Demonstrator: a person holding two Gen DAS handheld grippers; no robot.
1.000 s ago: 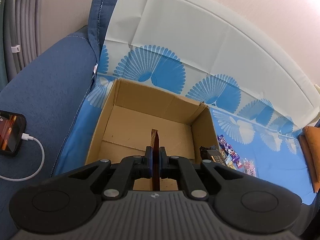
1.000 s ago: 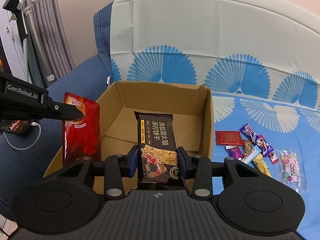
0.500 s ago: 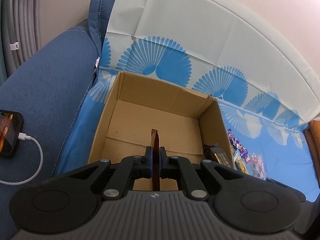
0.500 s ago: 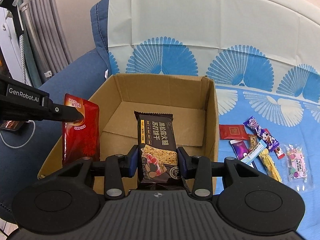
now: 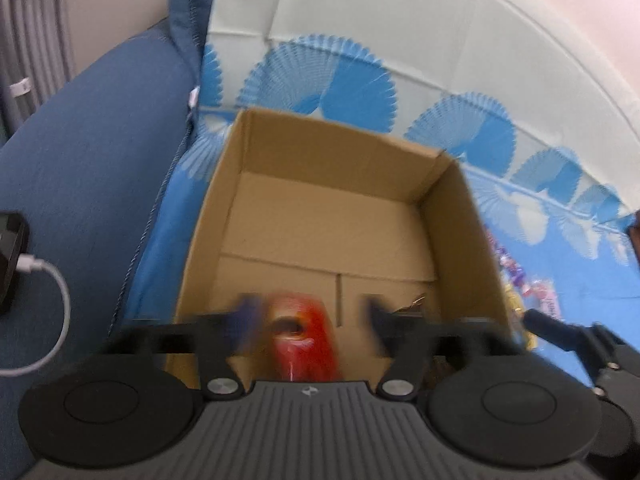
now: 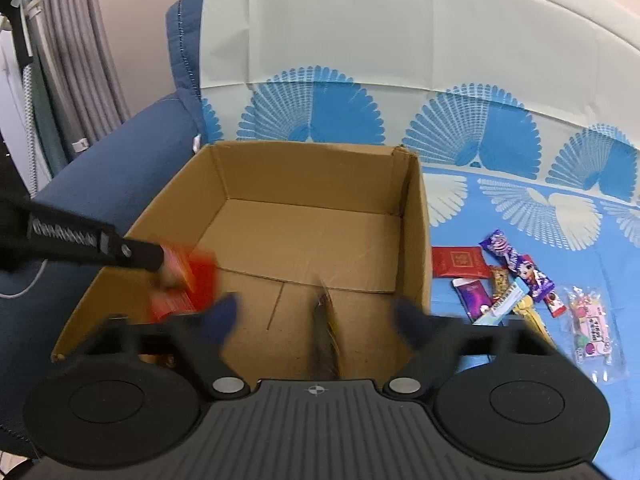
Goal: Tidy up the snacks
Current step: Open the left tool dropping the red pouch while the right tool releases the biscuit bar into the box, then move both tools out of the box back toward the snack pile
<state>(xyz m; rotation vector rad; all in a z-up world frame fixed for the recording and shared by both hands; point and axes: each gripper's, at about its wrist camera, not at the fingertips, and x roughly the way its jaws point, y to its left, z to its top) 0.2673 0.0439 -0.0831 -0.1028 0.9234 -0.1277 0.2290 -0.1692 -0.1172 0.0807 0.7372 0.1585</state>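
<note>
Left wrist view: the left gripper [image 5: 306, 314] is opening over the cardboard box [image 5: 352, 152], near its front wall; the red snack pouch [image 5: 302, 340] is dropping free between the spread fingers.

Right wrist view: the right gripper [image 6: 316, 318] is opening too, releasing the dark biscuit packet [image 6: 328, 332], edge-on, into the box's front right corner.

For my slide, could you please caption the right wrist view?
Right tongs opening, dark snack packet dropping into cardboard box.

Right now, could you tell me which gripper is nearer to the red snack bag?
Left. The left gripper is opening around the red snack bag, over the cardboard box; the right gripper is opening farther right.
</note>
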